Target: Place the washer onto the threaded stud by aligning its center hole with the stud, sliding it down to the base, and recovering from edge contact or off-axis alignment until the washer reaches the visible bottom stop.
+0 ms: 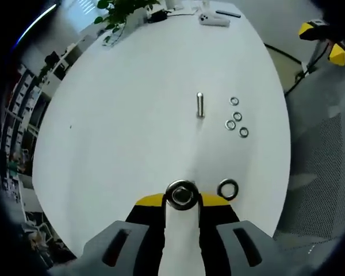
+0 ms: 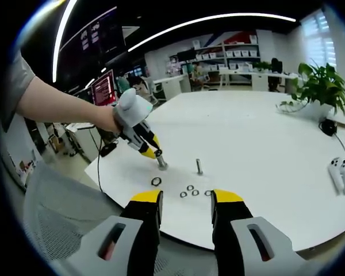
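**Washer in the claw, stud still bare**

Nearest, in the left gripper view: the left claw (image 1: 182,198) is pinched down on a washer (image 1: 181,195), its yellow tips showing to either side of the ring. It is held flat-on to the camera, hole clearly visible. Just beside it, a second, dark ring (image 1: 227,188) lies loose on the white desk (image 1: 115,138).

Further out on the desk: the threaded stud (image 1: 200,105) stands upright, nothing threaded on it as far as can be seen. To its side, a small cluster of four spare washers (image 1: 236,117), near the stud but not touching it.

From the right gripper view: the right claw (image 2: 185,201) hangs back off the desk edge, jaws spread, nothing between them. The left claw is seen with its tip low over the desk, near the stud (image 2: 199,167) but apart from it.

Far end: a potted plant (image 1: 118,14), a white controller (image 1: 213,19).

Progress, by my reading: pick-up done. Carrying over, aligning the hole, and sliding down to the base all remain.
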